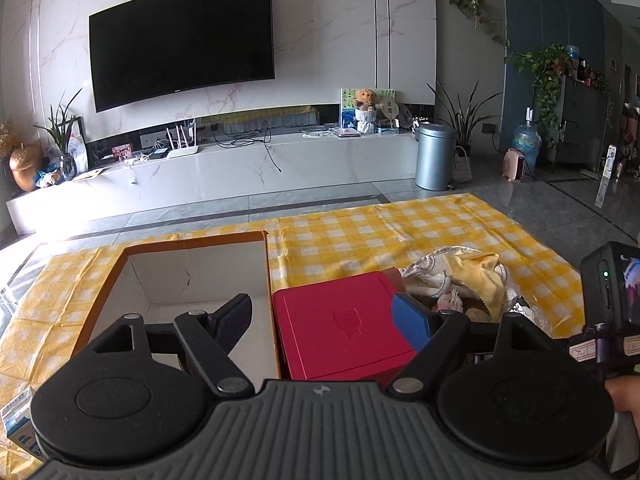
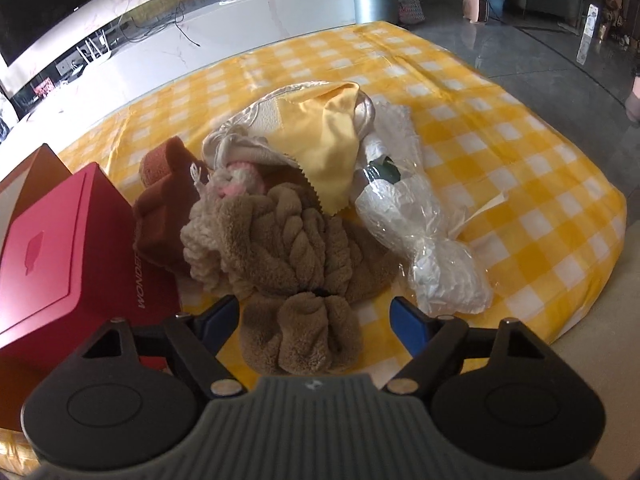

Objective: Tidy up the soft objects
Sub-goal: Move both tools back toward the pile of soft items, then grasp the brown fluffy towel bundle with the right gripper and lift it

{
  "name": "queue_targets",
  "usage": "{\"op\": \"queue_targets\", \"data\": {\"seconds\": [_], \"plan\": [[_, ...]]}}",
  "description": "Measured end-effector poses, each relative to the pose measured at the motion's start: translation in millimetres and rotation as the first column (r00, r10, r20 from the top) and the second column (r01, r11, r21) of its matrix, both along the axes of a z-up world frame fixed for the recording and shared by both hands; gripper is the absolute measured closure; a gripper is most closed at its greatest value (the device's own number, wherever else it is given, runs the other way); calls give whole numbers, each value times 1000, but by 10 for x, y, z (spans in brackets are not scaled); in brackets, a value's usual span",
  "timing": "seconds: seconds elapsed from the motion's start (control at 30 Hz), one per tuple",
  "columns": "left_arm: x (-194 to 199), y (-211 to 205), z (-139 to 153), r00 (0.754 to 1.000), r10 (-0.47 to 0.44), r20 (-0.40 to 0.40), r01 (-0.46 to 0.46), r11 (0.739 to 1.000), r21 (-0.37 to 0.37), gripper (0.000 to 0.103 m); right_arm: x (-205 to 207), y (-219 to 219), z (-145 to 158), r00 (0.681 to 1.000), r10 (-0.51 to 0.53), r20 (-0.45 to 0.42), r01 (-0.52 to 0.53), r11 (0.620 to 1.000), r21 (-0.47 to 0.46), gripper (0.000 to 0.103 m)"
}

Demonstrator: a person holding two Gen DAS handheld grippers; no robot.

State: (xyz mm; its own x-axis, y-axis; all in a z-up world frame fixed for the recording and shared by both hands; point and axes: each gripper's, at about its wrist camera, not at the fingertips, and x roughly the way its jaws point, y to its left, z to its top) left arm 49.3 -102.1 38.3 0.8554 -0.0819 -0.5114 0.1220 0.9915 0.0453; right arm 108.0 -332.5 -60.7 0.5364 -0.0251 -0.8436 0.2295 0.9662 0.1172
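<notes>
A heap of soft things lies on the yellow checked cloth [image 2: 500, 140]: a brown twisted plush towel [image 2: 288, 248], a yellow cloth [image 2: 332, 148], a white bundle in clear wrap [image 2: 408, 220], a rust-brown knit [image 2: 168, 200] and a cream satin pouch [image 2: 248, 128]. My right gripper [image 2: 314, 320] points down at the towel's near tuft [image 2: 304, 336]; the tuft sits between the spread jaws, with a gap on each side. My left gripper [image 1: 324, 320] is open and holds nothing, over a red box [image 1: 344, 320] beside an open carton with a white inside [image 1: 192, 280]. The heap [image 1: 460, 276] shows right of the red box.
The red box [image 2: 60, 248] stands close to the left of the heap. The cloth's rounded edge [image 2: 592, 272] drops off at the right. A small blue-and-white carton [image 1: 16, 420] lies at the near left. Beyond the cloth are grey floor, a TV bench [image 1: 240, 168] and a metal bin [image 1: 434, 156].
</notes>
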Motion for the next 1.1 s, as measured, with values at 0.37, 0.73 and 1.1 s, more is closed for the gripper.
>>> {"op": "queue_targets", "data": {"seconds": [0.37,0.73,1.1], "plan": [[-192,-16,81,1000,-13,19,11,996,94,9,98,69,-111,998,49,-28,-50,999,-16,58],[-147,-75,142,998,-56,-3,56,990,127,9,-258,-300,187,990,-4,139,-31,969,244,62],[314,-560,-91,949,-289,-124,301,949,91,11,-455,-512,324,971,-49,233,-39,932,360,65]]}}
